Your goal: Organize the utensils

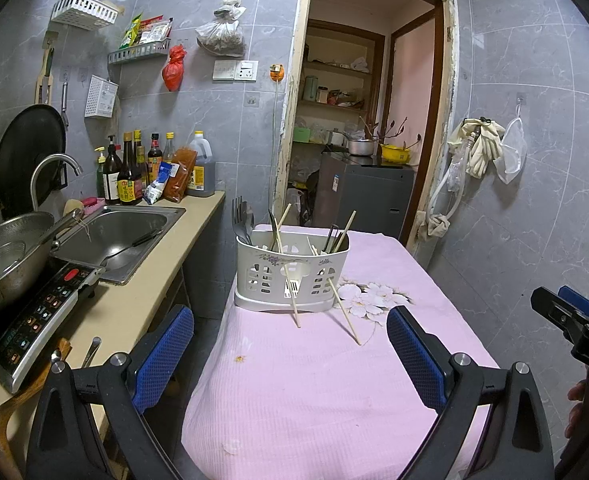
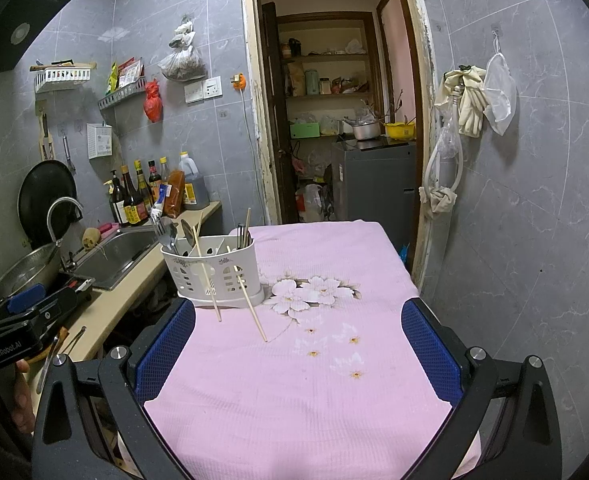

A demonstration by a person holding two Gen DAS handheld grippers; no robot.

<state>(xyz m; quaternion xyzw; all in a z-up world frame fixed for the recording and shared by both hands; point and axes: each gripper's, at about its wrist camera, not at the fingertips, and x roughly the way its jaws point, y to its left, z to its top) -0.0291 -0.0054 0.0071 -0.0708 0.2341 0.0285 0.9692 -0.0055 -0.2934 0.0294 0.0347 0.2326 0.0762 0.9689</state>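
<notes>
From the left wrist view, your left gripper [image 1: 290, 356] stood with its blue pads spread wide and nothing between them, hovering over the near end of the pink tablecloth [image 1: 314, 400]. The white utensil caddy [image 1: 292, 280] sat toward the far end of the table, holding a fork and spoon [image 1: 241, 216] in its left compartment and chopsticks in the others. Two loose chopsticks leaned against its front wall, tips resting on the cloth — the left leaning chopstick [image 1: 292, 300] and the right leaning chopstick [image 1: 344, 312]. Your right gripper [image 1: 566, 312] showed at the right edge; from here its opening was hard to read.

From the right wrist view, that right gripper [image 2: 298, 356] was likewise open and empty, with the caddy [image 2: 214, 276] ahead and to its left. The right leaning chopstick [image 2: 252, 308] lay nearest your line of approach.

My judgement: the step in hand was picking up a leaning chopstick. You would do well to close on its mid-shaft, squarely across the stick, then lift clear of the rim before dropping it in — a pinch near the tip could make it pivot or nudge the light caddy.
</notes>
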